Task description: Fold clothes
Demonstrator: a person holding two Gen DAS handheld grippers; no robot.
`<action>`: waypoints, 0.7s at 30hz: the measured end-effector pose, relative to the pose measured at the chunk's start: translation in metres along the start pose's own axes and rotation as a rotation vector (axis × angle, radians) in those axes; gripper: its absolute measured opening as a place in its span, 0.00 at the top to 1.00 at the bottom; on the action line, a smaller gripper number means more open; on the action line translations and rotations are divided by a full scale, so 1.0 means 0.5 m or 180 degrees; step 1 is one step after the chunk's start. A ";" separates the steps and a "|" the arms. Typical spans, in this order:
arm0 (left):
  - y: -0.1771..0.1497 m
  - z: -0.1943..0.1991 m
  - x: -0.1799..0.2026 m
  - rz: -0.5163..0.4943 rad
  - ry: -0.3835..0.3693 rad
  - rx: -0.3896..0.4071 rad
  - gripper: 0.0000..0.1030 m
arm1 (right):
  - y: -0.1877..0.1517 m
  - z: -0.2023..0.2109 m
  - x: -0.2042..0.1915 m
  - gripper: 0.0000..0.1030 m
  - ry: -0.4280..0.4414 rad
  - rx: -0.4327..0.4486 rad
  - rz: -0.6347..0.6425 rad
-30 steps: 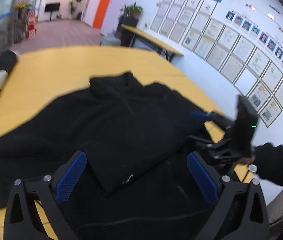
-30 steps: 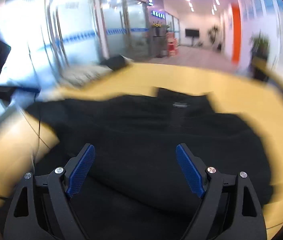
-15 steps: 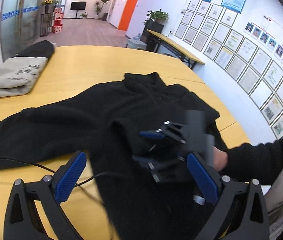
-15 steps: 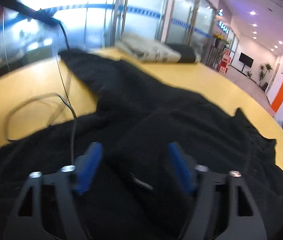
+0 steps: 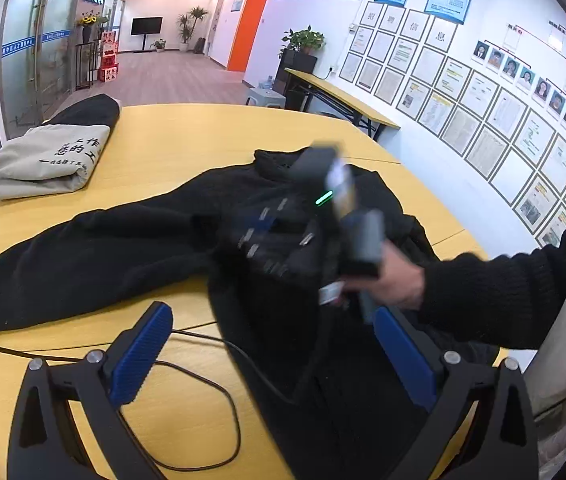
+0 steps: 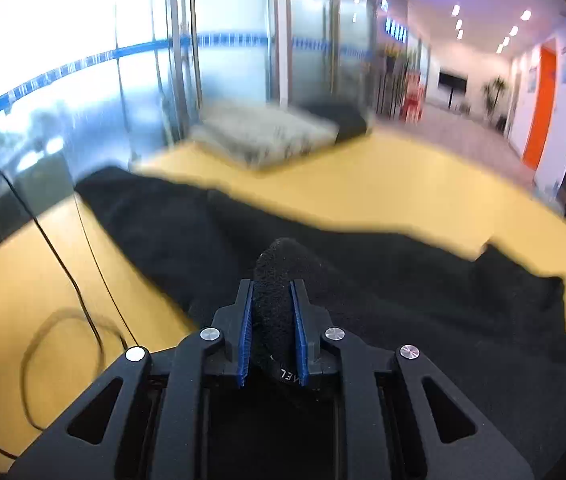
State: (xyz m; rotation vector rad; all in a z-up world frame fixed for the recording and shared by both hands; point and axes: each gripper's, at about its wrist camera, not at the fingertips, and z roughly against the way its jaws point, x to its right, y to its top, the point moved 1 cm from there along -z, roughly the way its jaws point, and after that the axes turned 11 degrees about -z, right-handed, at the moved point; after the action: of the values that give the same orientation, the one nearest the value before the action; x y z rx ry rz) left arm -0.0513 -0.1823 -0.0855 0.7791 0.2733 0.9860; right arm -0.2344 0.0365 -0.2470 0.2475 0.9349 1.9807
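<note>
A white wall [image 5: 463,92] hung with framed notices is seen on the right, glass partitions [image 6: 243,60] on the left, an orange panel [image 5: 249,28] and a potted plant [image 5: 303,40] beyond, the hall being lit by ceiling spotlights [image 6: 503,32].

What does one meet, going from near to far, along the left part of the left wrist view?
Left gripper, jaws open → black cable on the yellow table → spread sleeve of the black sweater → folded beige garment → folded black garment behind it.
</note>
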 end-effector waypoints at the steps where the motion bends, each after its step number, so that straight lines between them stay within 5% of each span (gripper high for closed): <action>1: 0.001 -0.005 -0.003 -0.0027 -0.0013 -0.0014 0.00 | -0.009 -0.022 0.001 0.80 -0.0008 -0.0092 -0.0039; 3: 0.009 -0.025 -0.006 -0.0119 -0.0058 -0.0060 0.00 | -0.026 -0.032 0.014 0.73 -0.0014 -0.0154 -0.0169; 7: 0.056 -0.085 0.009 -0.0351 -0.0221 -0.0071 0.00 | -0.034 0.114 0.073 0.21 0.0001 0.0337 -0.0341; 9: 0.097 -0.132 0.026 -0.0444 -0.0388 0.0000 0.00 | -0.047 0.217 0.129 0.15 -0.0105 0.0574 -0.0380; 12: 0.153 -0.206 0.050 -0.0551 -0.0596 0.0068 0.00 | -0.076 0.322 0.266 0.15 -0.0545 0.0587 -0.0590; 15: 0.145 -0.310 0.051 -0.0486 -0.0640 -0.0232 0.00 | -0.118 0.371 0.434 0.17 -0.1019 0.0385 -0.0832; 18: 0.128 -0.418 0.048 -0.0395 -0.0658 -0.0585 0.00 | -0.177 0.359 0.567 0.31 -0.1249 -0.0050 -0.1059; 21: 0.105 -0.511 0.046 -0.0310 -0.0672 -0.0900 0.00 | -0.244 0.347 0.607 0.47 -0.1289 -0.0426 -0.1090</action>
State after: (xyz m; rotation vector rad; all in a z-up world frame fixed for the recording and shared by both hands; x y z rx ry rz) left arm -0.2098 -0.0283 -0.2256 0.5991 -0.0119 0.8212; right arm -0.2417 0.4062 -0.2669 0.3697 0.5401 1.5897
